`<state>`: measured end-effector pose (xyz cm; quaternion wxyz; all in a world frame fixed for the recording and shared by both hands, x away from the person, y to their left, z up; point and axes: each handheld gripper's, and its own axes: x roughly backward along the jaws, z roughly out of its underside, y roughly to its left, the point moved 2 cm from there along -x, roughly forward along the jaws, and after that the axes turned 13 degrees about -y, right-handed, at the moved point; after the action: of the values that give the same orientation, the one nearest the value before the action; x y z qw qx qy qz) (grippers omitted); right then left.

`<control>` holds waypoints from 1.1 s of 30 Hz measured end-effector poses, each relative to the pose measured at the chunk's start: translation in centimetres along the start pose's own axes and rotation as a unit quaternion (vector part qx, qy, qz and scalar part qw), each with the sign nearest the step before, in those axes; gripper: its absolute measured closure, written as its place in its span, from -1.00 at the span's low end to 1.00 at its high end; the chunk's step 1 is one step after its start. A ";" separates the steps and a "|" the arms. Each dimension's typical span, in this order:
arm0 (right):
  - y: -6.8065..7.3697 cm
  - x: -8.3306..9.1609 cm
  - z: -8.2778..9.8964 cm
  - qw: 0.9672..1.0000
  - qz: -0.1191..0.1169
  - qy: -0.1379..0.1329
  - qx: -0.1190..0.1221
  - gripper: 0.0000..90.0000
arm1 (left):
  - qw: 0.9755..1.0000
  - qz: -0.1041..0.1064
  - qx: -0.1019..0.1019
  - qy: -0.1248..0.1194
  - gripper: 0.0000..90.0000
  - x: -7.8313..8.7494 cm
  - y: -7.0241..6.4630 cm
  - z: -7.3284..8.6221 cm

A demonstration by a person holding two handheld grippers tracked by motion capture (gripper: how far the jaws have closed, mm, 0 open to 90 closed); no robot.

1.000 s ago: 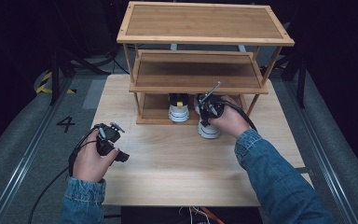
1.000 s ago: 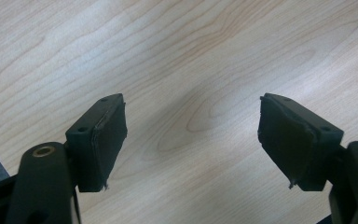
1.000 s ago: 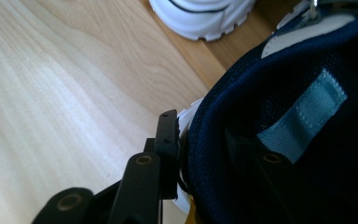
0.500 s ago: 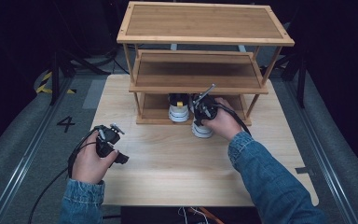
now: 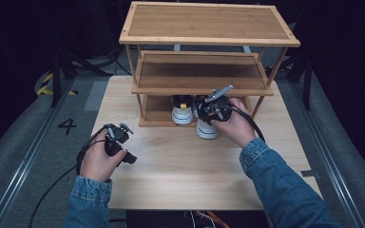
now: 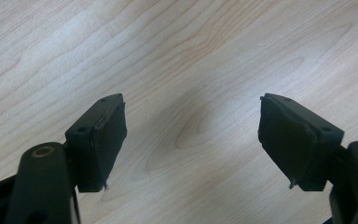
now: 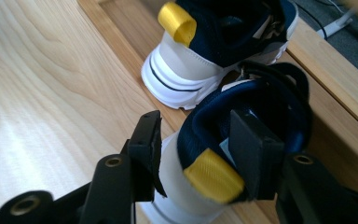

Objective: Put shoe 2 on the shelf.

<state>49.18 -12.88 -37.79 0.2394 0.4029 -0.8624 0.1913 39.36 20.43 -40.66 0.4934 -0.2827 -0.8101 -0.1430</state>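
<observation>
Right jaws: the right gripper [image 7: 193, 154] has just been opening; its two black jaws straddle the heel of the near white and navy sneaker with a yellow heel tab [image 7: 214, 172]. One jaw sits inside the collar, the other stands clear of the outer heel wall, so the grip is released.
Left jaws: the left gripper [image 6: 191, 135] is spread wide with nothing between the pads, above the bare light wooden table [image 6: 177, 60].
Landmark: the three-tier bamboo shoe rack [image 5: 209, 21] stands at the far side of the table [image 5: 180, 161].
Near sneaker: [image 5: 206, 129] at the rack's front edge, heel jutting out over the table from the bottom shelf, toe pointing in under the rack.
Second sneaker: a matching white and navy sneaker with a yellow heel tab [image 7: 200, 51] stands upright on the rack's bottom shelf, just beside the near one; in the high view [image 5: 182, 111] it lies to its left.
Right hand: the right gripper [image 5: 213, 110] is at the rack's front, over the near sneaker's heel.
Left hand: the left gripper [image 5: 119, 145] is well apart from the rack, over the table's near left part.
</observation>
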 end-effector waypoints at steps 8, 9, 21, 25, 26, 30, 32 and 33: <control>0.9 3.9 0.2 1.000 0.000 0.005 -0.027 0.51 | 1.000 0.006 0.004 -0.017 -0.43 -0.1 -0.2 -1.2; 1.1 4.1 0.4 0.999 -0.002 0.008 -0.031 0.57 | 1.000 0.006 0.000 -0.016 -0.43 -0.1 -0.2 -1.3; 1.2 1.8 4.8 0.995 0.019 0.017 -0.091 0.99 | 1.000 0.016 -0.006 -0.008 -0.43 -0.7 -0.5 -1.9; 1.3 0.8 5.0 0.995 0.019 0.017 -0.091 1.00 | 1.000 0.013 -0.001 -0.010 -0.43 -0.5 -0.4 -1.5; 1.3 0.5 5.0 0.995 0.021 0.016 -0.093 1.00 | 1.000 0.011 0.000 -0.011 -0.43 -0.4 -0.3 -1.4; 1.2 0.0 5.1 0.995 0.031 0.013 -0.094 1.00 | 1.000 0.008 0.002 -0.009 -0.43 -0.2 -0.1 -0.9; 1.2 -0.3 5.0 0.995 0.042 0.012 -0.085 1.00 | 1.000 0.008 0.011 -0.012 -0.43 -0.1 0.0 -0.4; 1.2 -0.4 4.9 0.996 0.046 0.012 -0.078 1.00 | 1.000 0.006 0.010 -0.010 -0.43 0.0 0.2 -0.3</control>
<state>47.20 -14.50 -42.18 0.2719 0.3406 -0.8892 0.1389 39.68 20.38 -40.55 0.4888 -0.2842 -0.8147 -0.1285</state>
